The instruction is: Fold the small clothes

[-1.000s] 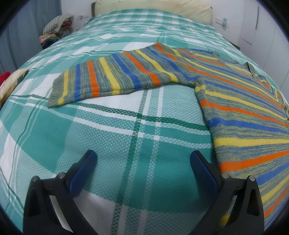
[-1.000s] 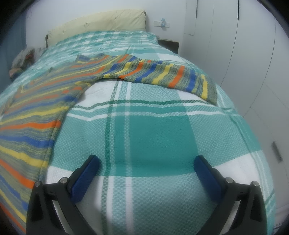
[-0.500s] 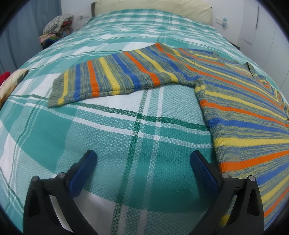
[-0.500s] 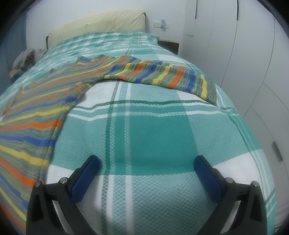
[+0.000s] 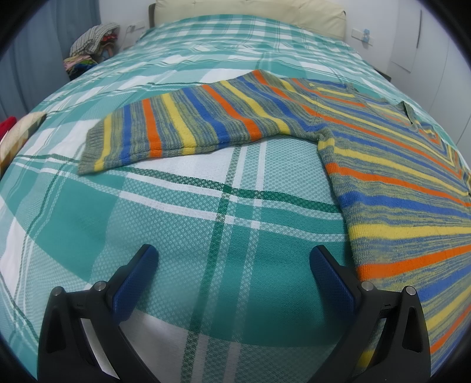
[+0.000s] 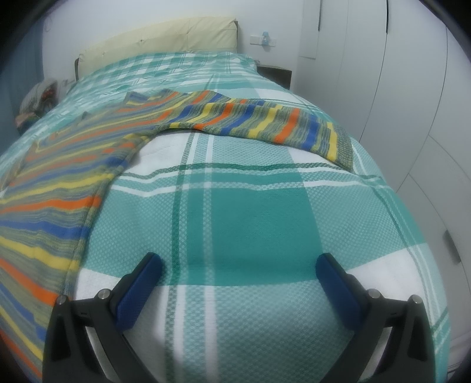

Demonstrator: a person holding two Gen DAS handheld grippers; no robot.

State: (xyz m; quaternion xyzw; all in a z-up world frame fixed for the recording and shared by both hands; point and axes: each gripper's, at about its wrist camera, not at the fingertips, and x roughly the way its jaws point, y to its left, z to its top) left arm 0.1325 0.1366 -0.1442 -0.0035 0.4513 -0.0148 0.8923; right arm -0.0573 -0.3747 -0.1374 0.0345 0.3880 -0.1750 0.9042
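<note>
A striped sweater (image 5: 397, 182) is seen spread flat between the left gripper (image 5: 232, 265) and right gripper (image 6: 240, 271), both wide open and empty, each sleeve stretched sideways ahead of one gripper.

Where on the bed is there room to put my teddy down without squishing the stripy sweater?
Bare bedspread lies below the left sleeve, beside the sweater body. Another bare patch sits below the right sleeve. The middle is taken by the sweater; a clothes pile sits off the far left side.

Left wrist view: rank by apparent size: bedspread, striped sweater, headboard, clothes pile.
1. Bedspread, fills most of the frame.
2. Striped sweater.
3. Headboard.
4. Clothes pile.
The last two are far off, so true sizes are unsure.
</note>
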